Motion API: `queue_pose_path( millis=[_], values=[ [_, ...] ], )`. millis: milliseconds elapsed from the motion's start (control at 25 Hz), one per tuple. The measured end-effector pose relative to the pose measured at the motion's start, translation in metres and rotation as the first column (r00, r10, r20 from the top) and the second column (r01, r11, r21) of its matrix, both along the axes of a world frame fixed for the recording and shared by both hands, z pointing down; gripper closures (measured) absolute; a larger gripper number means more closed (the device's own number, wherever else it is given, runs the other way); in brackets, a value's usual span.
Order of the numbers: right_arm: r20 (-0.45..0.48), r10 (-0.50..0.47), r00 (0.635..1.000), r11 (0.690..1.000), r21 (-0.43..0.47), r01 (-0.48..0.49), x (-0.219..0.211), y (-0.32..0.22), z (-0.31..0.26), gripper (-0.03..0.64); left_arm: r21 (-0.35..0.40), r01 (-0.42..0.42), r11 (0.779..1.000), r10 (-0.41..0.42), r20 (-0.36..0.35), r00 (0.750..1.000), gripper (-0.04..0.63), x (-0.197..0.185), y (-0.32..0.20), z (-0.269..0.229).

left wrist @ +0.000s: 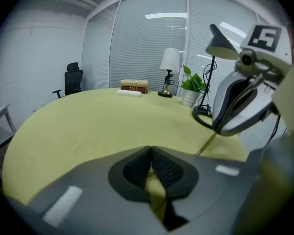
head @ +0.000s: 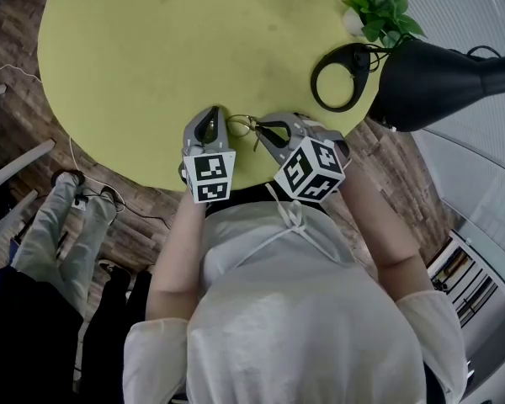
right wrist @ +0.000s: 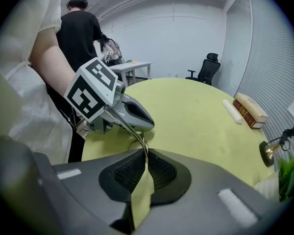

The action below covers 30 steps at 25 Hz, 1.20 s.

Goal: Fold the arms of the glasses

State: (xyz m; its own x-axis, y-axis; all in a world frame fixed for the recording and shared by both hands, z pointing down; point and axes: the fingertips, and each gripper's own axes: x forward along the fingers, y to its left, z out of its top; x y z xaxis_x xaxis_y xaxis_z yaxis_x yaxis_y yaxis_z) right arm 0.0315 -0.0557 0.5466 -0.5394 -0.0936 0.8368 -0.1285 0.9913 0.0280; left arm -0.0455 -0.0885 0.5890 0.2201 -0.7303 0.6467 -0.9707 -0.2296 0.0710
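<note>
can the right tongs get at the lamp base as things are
Probably not yet: the right tongs are shut on the glasses' arm. The table toward the lamp base looks bare, so releasing should free them.

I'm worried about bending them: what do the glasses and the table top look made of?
The glasses: thin metal wire, apparently gold-toned and shiny; the arm glints as a slim rod. The table top: smooth matte yellow-green surface, perhaps laminate or painted board; no grain shows.

White top, short sheer sleeves, tie cord at front. Left gripper and right gripper: grey shells, black ribbed pads, white cube with black square markers on each.
</note>
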Motion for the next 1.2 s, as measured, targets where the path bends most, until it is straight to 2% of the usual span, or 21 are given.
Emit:
queue_pose_path(
  millis=[240, 560, 760, 880, 1200],
  values=[
    [-0.001, 0.006, 1.000, 1.000, 0.007, -0.006, 0.001, 0.001, 0.001, 0.601, -0.015, -0.012, 1.000, 0.012, -0.027, 1.000, 0.589, 0.000, 0.000, -0.003],
    [-0.024, 0.009, 1.000, 0.999, 0.042, -0.008, 0.003, 0.001, 0.004, 0.601, -0.021, 0.036, 0.999, -0.038, -0.144, 0.989, 0.589, -0.019, 0.008, -0.039],
    [-0.035, -0.002, 0.999, 0.998, 0.061, 0.004, -0.002, 0.004, 0.002, 0.601, -0.133, 0.009, 0.991, -0.036, -0.196, 0.980, 0.589, -0.021, 0.050, -0.027],
    [-0.037, -0.015, 0.999, 0.998, 0.066, 0.017, -0.007, 0.007, 0.002, 0.603, -0.189, 0.010, 0.982, -0.045, -0.184, 0.982, 0.589, -0.023, 0.070, -0.013],
    [-0.060, -0.052, 0.997, 0.995, 0.080, 0.057, -0.015, 0.012, 0.001, 0.601, -0.284, 0.091, 0.954, -0.156, -0.216, 0.964, 0.589, -0.036, 0.076, 0.013]
  ],
)
